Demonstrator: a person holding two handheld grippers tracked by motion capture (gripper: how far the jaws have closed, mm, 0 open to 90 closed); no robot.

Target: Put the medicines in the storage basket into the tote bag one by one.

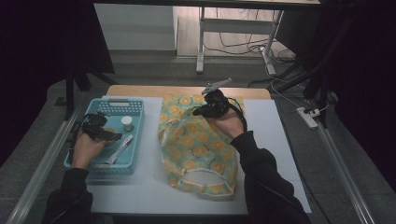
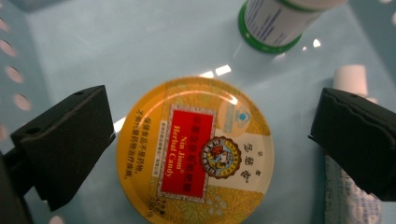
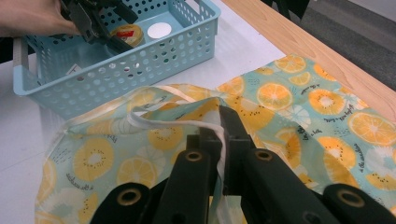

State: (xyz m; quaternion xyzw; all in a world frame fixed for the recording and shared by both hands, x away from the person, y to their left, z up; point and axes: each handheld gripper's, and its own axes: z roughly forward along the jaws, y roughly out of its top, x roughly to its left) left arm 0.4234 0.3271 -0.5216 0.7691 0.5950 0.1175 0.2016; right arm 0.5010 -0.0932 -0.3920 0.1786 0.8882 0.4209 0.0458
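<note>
R gripper (image 3: 219,140) clamped tight on white handle strap (image 3: 187,123) of fruit-print bag (image 1: 196,144), bag mouth lifted, inside hidden. L gripper (image 2: 210,140) jaws wide apart, hovering either side of yellow candy tin (image 2: 196,151) in blue basket (image 1: 135,140), no contact. Beyond: green-rimmed bottle (image 2: 275,23) & tube (image 2: 350,196), both cut off at frame edges.

The round yellow tin (image 2: 195,151) lying in the blue basket (image 3: 154,56) carries a red panel that reads "Nin Jiom Herbal Candy", with lines of Chinese characters beside it too small to make out. The fruit-print bag (image 3: 299,116) bears small script among its orange slices, too blurred to read.
</note>
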